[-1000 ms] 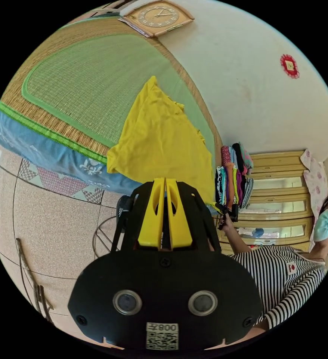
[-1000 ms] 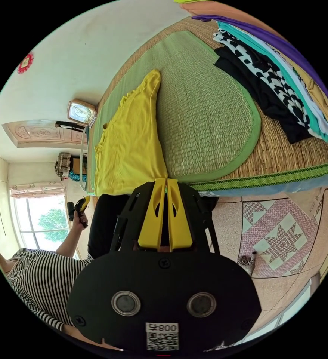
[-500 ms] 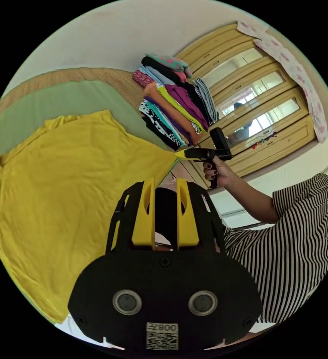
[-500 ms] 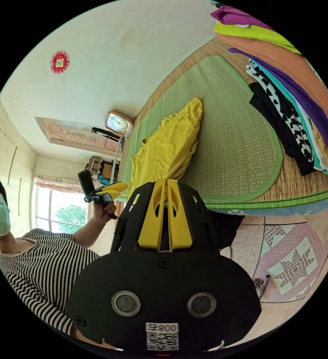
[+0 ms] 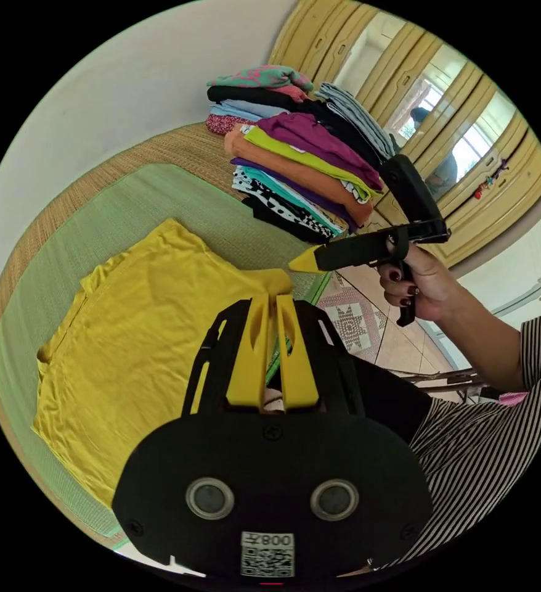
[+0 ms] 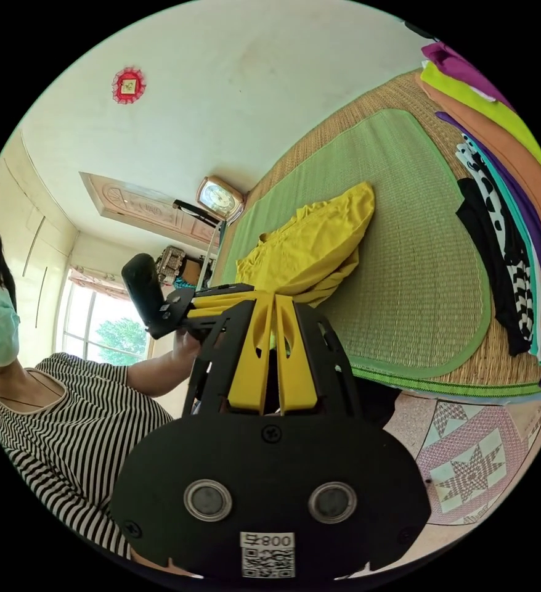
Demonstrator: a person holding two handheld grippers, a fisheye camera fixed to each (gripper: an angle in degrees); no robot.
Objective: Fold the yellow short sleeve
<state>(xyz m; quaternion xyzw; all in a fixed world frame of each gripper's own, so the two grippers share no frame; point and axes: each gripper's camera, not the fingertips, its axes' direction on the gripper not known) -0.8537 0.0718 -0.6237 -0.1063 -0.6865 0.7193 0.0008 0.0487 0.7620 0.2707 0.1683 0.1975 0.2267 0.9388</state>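
One yellow shirt (image 5: 141,320) lies on the green mat (image 5: 67,246), a corner lifted. Both grippers pinch that corner: left gripper (image 5: 272,300), then right gripper (image 5: 301,264). One clothes stack (image 5: 295,172) sits beyond the mat, bare matting between.

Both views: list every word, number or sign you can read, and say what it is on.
Sticker on the black housing: short code above a QR square, not clear enough to quote.
Clock: numerals too small.
Red wall ornament: mark too blurred.
Nothing quotable.
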